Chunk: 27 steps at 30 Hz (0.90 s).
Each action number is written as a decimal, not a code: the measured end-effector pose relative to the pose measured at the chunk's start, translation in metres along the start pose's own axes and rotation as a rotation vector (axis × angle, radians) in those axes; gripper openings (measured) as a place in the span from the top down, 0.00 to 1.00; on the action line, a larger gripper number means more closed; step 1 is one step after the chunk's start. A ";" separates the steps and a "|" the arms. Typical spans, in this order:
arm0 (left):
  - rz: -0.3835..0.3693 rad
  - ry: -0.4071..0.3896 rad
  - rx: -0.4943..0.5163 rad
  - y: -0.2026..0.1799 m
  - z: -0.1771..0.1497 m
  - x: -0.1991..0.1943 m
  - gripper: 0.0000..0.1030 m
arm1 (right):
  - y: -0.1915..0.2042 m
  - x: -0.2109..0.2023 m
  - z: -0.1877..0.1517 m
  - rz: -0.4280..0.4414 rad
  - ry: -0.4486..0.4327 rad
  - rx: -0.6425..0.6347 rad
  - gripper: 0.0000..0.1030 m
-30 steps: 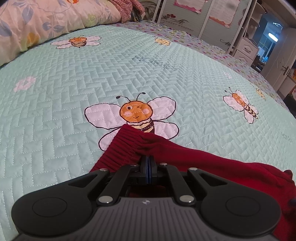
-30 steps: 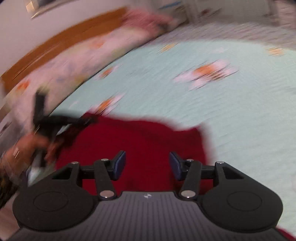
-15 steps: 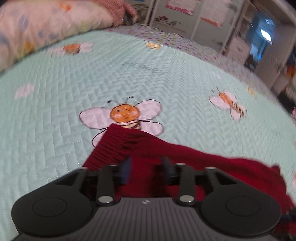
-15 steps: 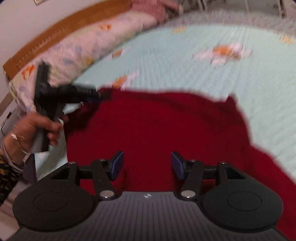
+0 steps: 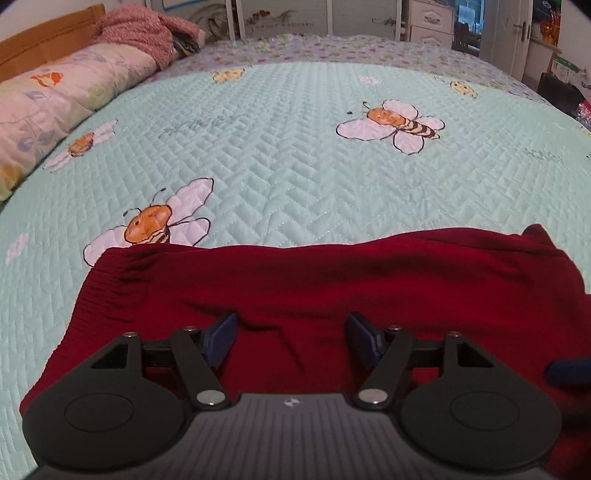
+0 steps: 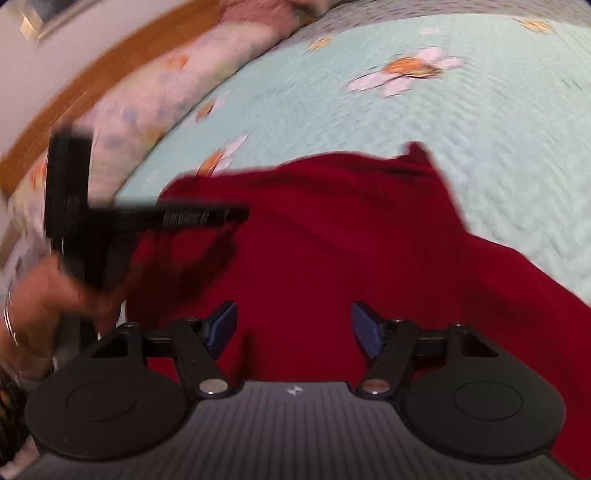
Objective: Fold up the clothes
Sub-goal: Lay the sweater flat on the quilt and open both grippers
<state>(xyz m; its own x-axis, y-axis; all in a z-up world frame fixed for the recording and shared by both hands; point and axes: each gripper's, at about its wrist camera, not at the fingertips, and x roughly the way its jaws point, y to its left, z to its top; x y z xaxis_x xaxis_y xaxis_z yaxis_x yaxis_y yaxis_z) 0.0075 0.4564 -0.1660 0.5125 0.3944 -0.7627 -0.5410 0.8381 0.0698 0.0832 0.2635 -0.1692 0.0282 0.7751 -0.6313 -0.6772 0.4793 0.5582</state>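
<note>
A dark red knit garment (image 5: 332, 280) lies spread on the mint quilted bedspread (image 5: 280, 147), its ribbed band at the left. My left gripper (image 5: 291, 338) hovers over its near part, open, with nothing between the blue pads. In the right wrist view the same red garment (image 6: 332, 240) fills the middle, and my right gripper (image 6: 293, 326) is open above it. The left gripper (image 6: 207, 216) appears there from the side, blurred, held by a hand (image 6: 40, 295) over the garment's left edge. A blue pad tip (image 5: 569, 371) of the right gripper shows at the left view's right edge.
A floral pillow (image 5: 55, 99) and a pink knit heap (image 5: 136, 33) lie along the wooden headboard (image 5: 40, 40) at the left. White drawers and a door (image 5: 509, 33) stand beyond the bed's far side. Bee prints dot the bedspread.
My left gripper let go of the garment's ribbed band and opened wide, pulling back and turning right. The right gripper stayed open while swinging over the garment, which now lies flatter.
</note>
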 end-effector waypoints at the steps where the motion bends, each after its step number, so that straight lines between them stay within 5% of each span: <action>1: -0.002 0.000 -0.008 0.002 -0.001 0.000 0.29 | -0.004 -0.010 0.002 -0.038 -0.052 0.041 0.37; 4: -0.008 0.002 -0.026 0.005 -0.001 0.001 0.26 | 0.012 -0.032 0.003 -0.141 -0.144 -0.032 0.34; 8: 0.005 0.002 -0.029 0.002 -0.001 0.002 0.23 | 0.054 -0.009 -0.005 -0.036 -0.008 -0.256 0.29; 10: 0.012 -0.002 -0.028 0.001 -0.002 0.002 0.23 | 0.045 0.012 -0.003 -0.006 0.051 -0.231 0.31; 11: 0.015 -0.004 -0.027 0.001 -0.002 0.002 0.22 | 0.038 0.023 -0.001 0.008 0.078 -0.211 0.40; 12: 0.014 -0.007 -0.023 0.001 -0.003 0.003 0.22 | 0.023 0.022 0.005 0.031 0.044 -0.134 0.63; 14: 0.009 -0.011 -0.017 0.001 -0.004 0.001 0.22 | -0.008 0.009 0.019 -0.042 -0.042 0.024 0.88; 19: 0.026 0.002 -0.017 0.010 0.002 0.000 0.20 | -0.003 -0.037 0.004 -0.080 -0.092 -0.015 0.79; 23: 0.042 0.009 -0.042 0.025 0.002 0.001 0.20 | -0.003 -0.046 -0.033 -0.028 -0.046 -0.036 0.55; 27: 0.068 0.014 -0.057 0.029 0.005 -0.007 0.21 | -0.025 -0.058 -0.045 0.009 -0.067 0.082 0.60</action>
<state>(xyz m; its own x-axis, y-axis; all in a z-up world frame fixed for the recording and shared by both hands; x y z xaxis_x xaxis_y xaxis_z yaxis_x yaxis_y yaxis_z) -0.0080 0.4801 -0.1553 0.4642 0.4443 -0.7662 -0.6118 0.7864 0.0854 0.0653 0.1882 -0.1710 0.0728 0.8040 -0.5901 -0.6156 0.5018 0.6077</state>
